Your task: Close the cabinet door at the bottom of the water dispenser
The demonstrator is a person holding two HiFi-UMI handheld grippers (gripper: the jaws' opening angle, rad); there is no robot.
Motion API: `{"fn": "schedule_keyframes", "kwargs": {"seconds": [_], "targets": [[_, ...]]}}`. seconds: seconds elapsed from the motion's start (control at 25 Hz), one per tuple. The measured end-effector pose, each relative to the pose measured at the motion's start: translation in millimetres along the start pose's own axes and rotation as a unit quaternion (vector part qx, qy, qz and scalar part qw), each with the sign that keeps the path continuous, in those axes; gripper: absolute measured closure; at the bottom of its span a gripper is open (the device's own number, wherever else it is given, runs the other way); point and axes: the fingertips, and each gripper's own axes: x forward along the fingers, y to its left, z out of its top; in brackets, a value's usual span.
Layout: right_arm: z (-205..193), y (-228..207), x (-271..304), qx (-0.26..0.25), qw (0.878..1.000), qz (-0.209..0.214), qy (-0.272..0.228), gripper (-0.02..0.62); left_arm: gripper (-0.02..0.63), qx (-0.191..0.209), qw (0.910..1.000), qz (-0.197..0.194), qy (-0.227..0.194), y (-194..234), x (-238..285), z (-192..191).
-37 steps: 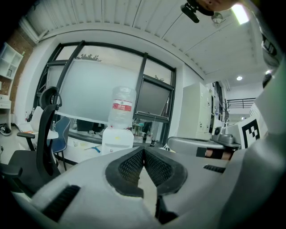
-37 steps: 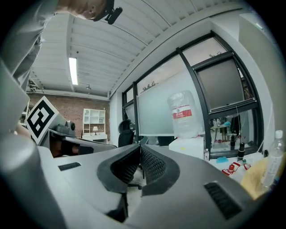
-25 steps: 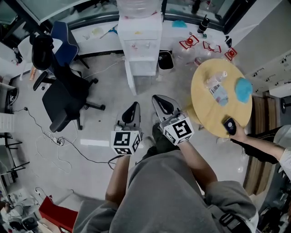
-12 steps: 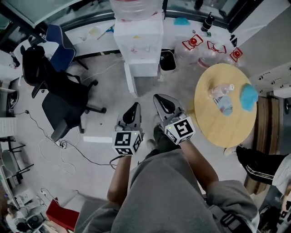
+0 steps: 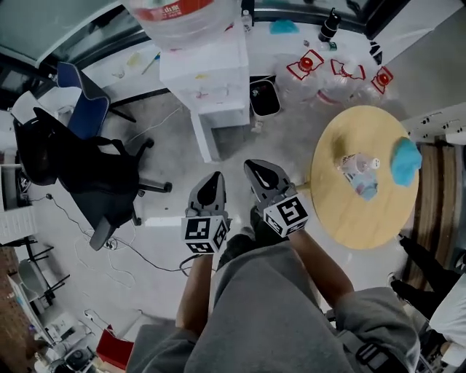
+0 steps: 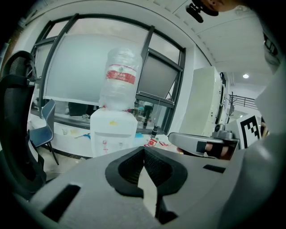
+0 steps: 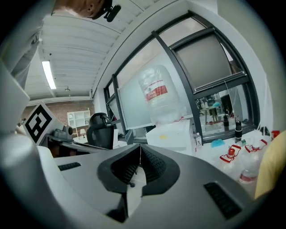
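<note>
The white water dispenser (image 5: 207, 69) stands at the top centre of the head view, a large bottle (image 5: 178, 18) on it. Its bottom cabinet (image 5: 227, 116) is open, and the white door (image 5: 202, 137) swings out toward me on the left side. Both grippers hang over the floor short of it, apart from the door. My left gripper (image 5: 213, 178) is shut and empty, and so is my right gripper (image 5: 255, 165). The left gripper view shows the dispenser (image 6: 114, 134) ahead beyond the shut left gripper (image 6: 144, 148). The right gripper view shows the dispenser (image 7: 172, 134) past the shut right gripper (image 7: 140, 146).
A black office chair (image 5: 80, 175) and a blue chair (image 5: 76, 87) stand at the left, with cables (image 5: 109, 240) on the floor. A round wooden table (image 5: 364, 211) at the right holds a bottle and a blue cloth. A black bin (image 5: 263, 95) sits right of the dispenser.
The view has closed in on the dispenser, which now sits nearer and larger. The hand that reached onto the round table has gone. Both grippers stay shut.
</note>
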Motion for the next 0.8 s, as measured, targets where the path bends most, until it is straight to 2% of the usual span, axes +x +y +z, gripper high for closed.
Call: {"fn": "schedule_keyframes", "kwargs": {"seconds": [0.4, 0.64, 0.8], "targets": [[-72, -35, 36, 0.062, 0.996, -0.043, 0.04, 0.583, 0.597, -0.004, 0.9985, 0.005, 0.055, 47, 51, -51], [-122, -47, 66, 0.085, 0.992, -0.081, 0.056, 0.583, 0.597, 0.003, 0.9956, -0.015, 0.092, 88, 74, -87], [-145, -56, 84, 0.094, 0.987, -0.118, 0.056, 0.583, 0.597, 0.013, 0.9919, -0.042, 0.119, 113, 89, -115]]}}
